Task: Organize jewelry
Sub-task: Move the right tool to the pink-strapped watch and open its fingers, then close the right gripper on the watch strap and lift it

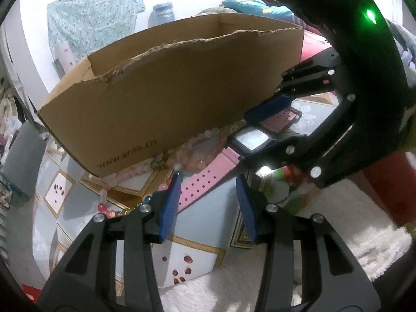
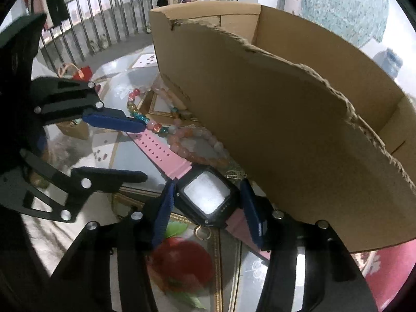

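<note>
A pink-strapped watch (image 2: 205, 197) with a black square face lies on the glass table beside an open cardboard box (image 2: 299, 119). My right gripper (image 2: 208, 202) has its blue fingers on both sides of the watch face, closed on it. In the left wrist view the watch (image 1: 251, 140) shows with its pink strap (image 1: 205, 179) running toward my left gripper (image 1: 208, 182), which is open with the strap end between its fingers. My left gripper (image 2: 144, 152) also shows open in the right wrist view. A peach bead bracelet (image 2: 200, 143) and a multicoloured bead strand (image 2: 145, 119) lie by the box (image 1: 161, 98).
The glass table (image 2: 228, 267) has gold trim and a floral pattern. A small gold ring (image 2: 202, 232) lies near the watch. A white fluffy rug (image 1: 338, 226) is beside the table. A railing (image 2: 104, 26) and a red bag (image 2: 83, 72) stand farther off.
</note>
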`<state>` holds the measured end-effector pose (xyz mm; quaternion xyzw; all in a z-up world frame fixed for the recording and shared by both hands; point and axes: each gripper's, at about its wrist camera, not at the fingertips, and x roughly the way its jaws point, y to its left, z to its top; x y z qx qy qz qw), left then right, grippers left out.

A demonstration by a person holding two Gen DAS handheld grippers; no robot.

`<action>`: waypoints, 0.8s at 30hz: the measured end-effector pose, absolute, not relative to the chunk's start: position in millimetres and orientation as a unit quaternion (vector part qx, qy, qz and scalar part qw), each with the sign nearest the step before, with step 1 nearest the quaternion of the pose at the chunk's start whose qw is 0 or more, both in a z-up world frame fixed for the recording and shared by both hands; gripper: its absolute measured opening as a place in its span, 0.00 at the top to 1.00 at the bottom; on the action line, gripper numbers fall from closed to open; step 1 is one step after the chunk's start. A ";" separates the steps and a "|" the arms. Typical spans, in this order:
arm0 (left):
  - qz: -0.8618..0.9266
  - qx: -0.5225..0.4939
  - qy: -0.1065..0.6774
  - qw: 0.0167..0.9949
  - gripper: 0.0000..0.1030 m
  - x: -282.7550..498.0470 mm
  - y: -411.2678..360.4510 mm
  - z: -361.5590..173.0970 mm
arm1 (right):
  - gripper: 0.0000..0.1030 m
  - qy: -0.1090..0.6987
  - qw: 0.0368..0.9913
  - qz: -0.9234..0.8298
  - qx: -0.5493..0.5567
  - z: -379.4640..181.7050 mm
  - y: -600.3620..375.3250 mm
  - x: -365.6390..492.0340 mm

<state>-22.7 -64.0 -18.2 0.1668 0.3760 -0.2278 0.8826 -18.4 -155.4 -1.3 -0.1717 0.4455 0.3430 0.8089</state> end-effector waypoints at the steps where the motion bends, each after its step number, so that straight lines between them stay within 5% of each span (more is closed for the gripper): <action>1: -0.227 0.171 0.375 0.883 0.59 -23.0 -65.4 -19.0 | 0.51 0.449 0.807 0.346 -0.165 -1.1 -156.9 -16.6; 6: -0.220 0.207 0.366 0.880 0.61 -27.1 -76.2 -24.9 | 0.51 0.468 0.794 0.366 -0.129 0.9 -167.7 -8.3; 11: -0.224 0.208 0.369 0.878 0.81 -23.0 -79.7 -24.4 | 0.51 0.483 0.786 0.378 -0.086 0.1 -176.9 1.5; 24: -0.219 0.218 0.367 0.878 0.82 -14.4 -95.8 -24.1 | 0.51 0.488 0.780 0.389 -0.043 -1.6 -181.6 4.7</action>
